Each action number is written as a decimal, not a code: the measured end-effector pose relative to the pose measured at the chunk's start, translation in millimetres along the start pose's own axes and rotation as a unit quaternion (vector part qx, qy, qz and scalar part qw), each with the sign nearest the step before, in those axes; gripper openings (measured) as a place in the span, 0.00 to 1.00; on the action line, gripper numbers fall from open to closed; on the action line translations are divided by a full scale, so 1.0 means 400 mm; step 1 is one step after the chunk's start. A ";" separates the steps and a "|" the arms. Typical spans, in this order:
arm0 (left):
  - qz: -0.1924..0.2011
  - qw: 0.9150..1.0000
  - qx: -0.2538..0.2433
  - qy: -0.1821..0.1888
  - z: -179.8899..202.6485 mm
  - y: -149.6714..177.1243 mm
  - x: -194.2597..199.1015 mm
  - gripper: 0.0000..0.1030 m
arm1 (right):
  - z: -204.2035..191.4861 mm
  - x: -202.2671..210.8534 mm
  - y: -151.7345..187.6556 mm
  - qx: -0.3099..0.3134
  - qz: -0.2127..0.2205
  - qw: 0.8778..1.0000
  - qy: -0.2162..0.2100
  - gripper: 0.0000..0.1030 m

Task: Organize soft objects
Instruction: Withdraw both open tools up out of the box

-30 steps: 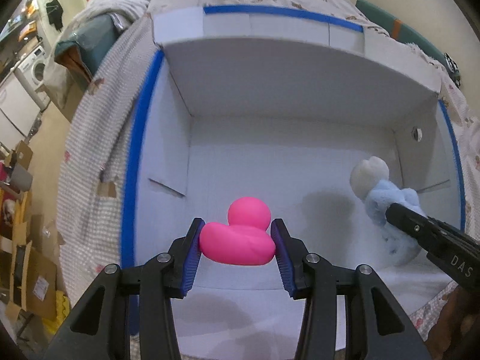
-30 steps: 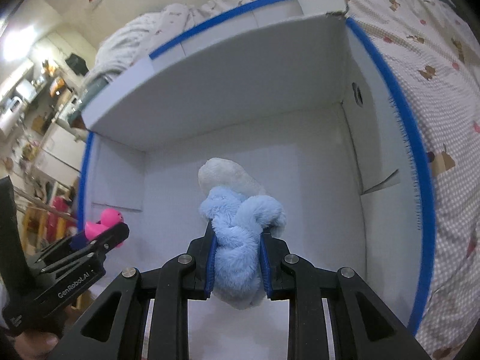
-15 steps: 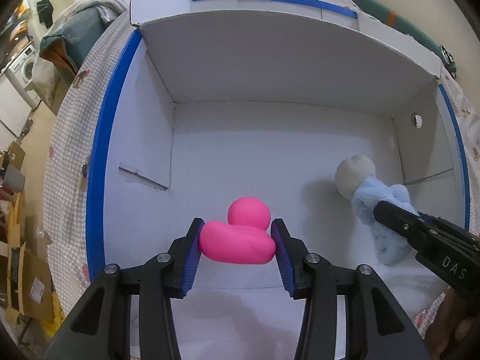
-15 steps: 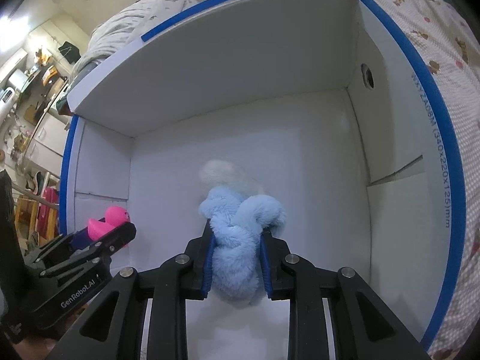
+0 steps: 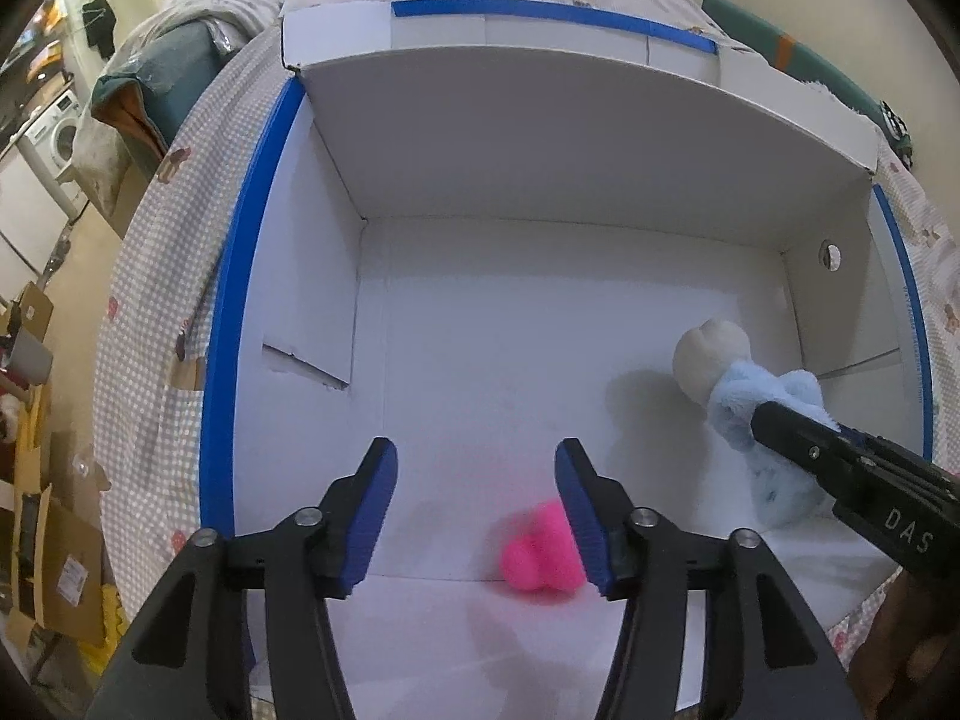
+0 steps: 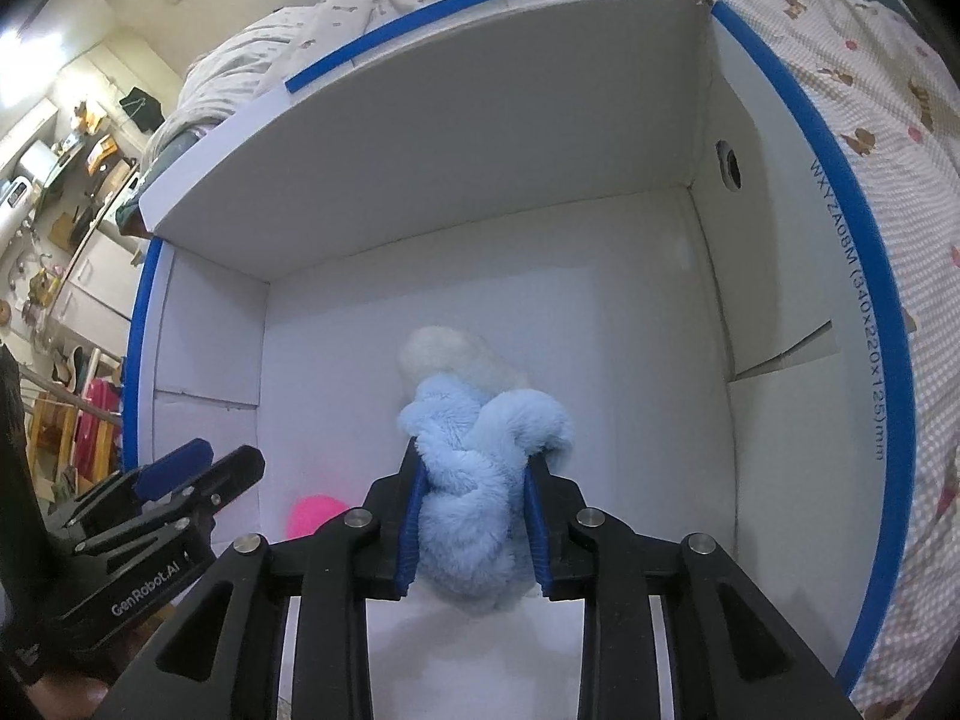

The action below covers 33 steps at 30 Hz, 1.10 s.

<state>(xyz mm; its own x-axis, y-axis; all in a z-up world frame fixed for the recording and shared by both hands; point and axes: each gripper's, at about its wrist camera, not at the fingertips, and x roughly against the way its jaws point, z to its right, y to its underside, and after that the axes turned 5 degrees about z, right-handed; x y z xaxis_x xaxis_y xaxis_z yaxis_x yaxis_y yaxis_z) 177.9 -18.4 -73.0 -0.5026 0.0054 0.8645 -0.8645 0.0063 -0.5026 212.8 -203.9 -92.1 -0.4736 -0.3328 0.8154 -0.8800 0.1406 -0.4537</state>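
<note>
The left gripper (image 5: 474, 504) stands spread and empty above the white box (image 5: 576, 138); the blurred pink duck (image 5: 543, 549) sits below its right finger. To the right, the right gripper (image 6: 474, 525) clamps the blue plush (image 6: 480, 480), upright over the box floor.

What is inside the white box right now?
A pink duck lies loose on the box floor; the right tool holds a blue plush inside. The near floor is hidden by the tools.
</note>
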 end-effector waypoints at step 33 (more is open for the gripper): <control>0.082 0.997 0.010 0.009 -0.051 0.003 0.186 0.64 | -0.003 0.241 0.046 0.019 0.133 0.991 0.015 0.96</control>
<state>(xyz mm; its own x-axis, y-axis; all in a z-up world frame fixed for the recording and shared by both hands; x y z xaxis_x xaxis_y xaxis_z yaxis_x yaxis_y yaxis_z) 139.6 2.4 -9.2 -0.6363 0.0219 0.7711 -0.7714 -0.0150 -0.6362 150.8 -232.1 -21.5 -0.6896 -0.2608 0.6756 -0.7225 0.1848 -0.6662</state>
